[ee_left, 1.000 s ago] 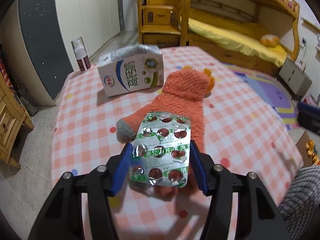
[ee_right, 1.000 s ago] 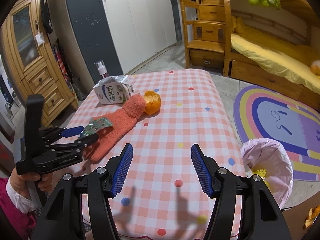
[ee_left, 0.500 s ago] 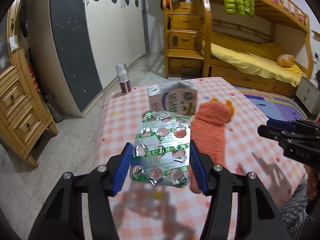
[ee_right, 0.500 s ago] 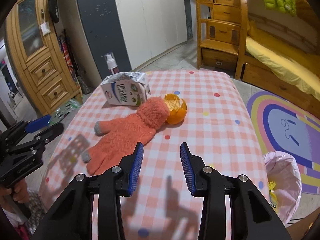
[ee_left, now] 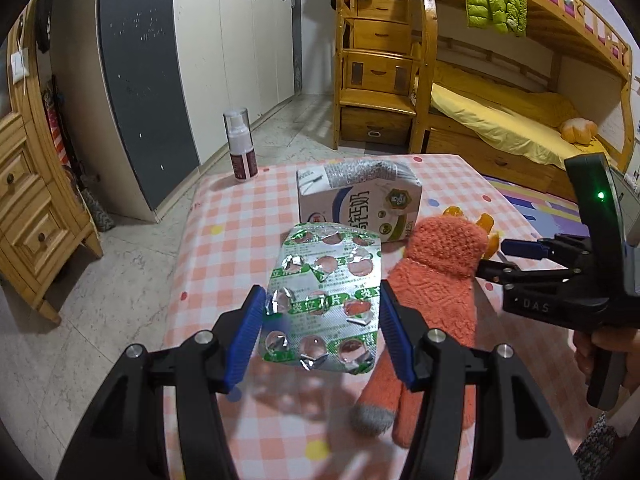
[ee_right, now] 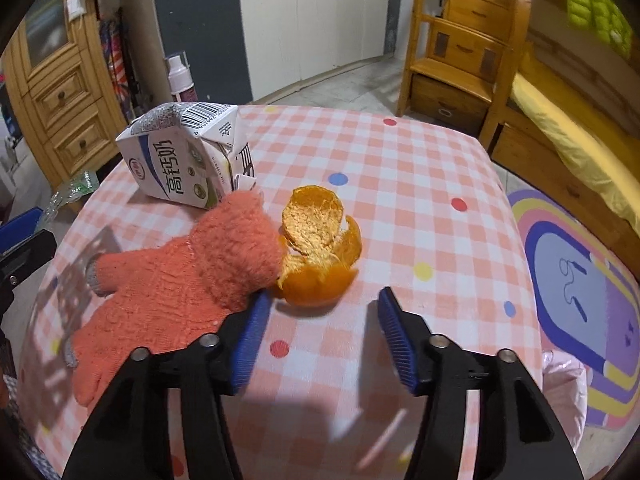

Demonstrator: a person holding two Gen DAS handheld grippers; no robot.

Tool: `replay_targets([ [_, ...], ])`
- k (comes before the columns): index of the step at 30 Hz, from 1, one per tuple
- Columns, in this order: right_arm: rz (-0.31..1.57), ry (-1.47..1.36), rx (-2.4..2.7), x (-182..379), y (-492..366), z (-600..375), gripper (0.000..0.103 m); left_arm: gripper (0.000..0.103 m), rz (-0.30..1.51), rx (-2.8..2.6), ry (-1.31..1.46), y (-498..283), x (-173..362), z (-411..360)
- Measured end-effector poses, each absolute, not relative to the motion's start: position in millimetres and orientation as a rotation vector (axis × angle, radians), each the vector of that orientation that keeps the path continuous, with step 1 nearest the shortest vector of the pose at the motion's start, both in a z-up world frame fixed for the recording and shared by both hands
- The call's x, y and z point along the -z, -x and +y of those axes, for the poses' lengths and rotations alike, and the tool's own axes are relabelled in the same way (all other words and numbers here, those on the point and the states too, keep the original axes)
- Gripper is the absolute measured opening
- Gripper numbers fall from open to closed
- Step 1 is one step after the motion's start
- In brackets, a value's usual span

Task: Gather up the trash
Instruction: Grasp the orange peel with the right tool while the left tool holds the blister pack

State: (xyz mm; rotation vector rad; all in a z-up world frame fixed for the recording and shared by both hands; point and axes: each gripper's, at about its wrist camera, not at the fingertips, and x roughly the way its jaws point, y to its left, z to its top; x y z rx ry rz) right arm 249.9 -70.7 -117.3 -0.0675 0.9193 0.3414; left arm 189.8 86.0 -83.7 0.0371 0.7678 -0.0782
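Left hand-held gripper clamped on empty pill sheet; right hand-held gripper opening just short of orange peel.

Step in hand, by my reading: right side picks up the orange peel, which lies on the checked desk touching the cuff of the orange glove. Nothing sits between the right jaws yet. Advice: bring both pads around the peel alone, keep the left pad clear of the glove's fuzz, close gently since the curled, torn peel looks thin and springy. Pill sheet: crinkled foil, green print, blisters burst, held by its edges above the desk. Milk carton lies behind the glove, still to collect. Pink-lined bin sits low at the right, off the desk edge.
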Motion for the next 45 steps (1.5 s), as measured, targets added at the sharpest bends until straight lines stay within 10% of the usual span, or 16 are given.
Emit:
replay_targets([
  [7, 0.904, 0.085, -0.371, 119, -259, -63, 0.058, 0.055, 0.765, 0.057, -0.025, -188, 88, 92],
  [13, 0.884, 0.063, -0.373, 113, -252, -68, 0.029, 0.055, 0.770, 0.062, -0.008, -187, 93, 93],
  [32, 0.924, -0.007, -0.267, 82, -137, -146, 0.022, 0.055, 0.762, 0.272, -0.074, -112, 86, 2],
  [38, 0.972, -0.032, -0.293, 99, -120, -155, 0.029, 0.055, 0.766, 0.269, -0.076, -103, 83, -6],
  [45, 0.970, -0.006, -0.300, 103, -109, -152, 0.065, 0.055, 0.780, 0.255, -0.043, -101, 82, 0],
])
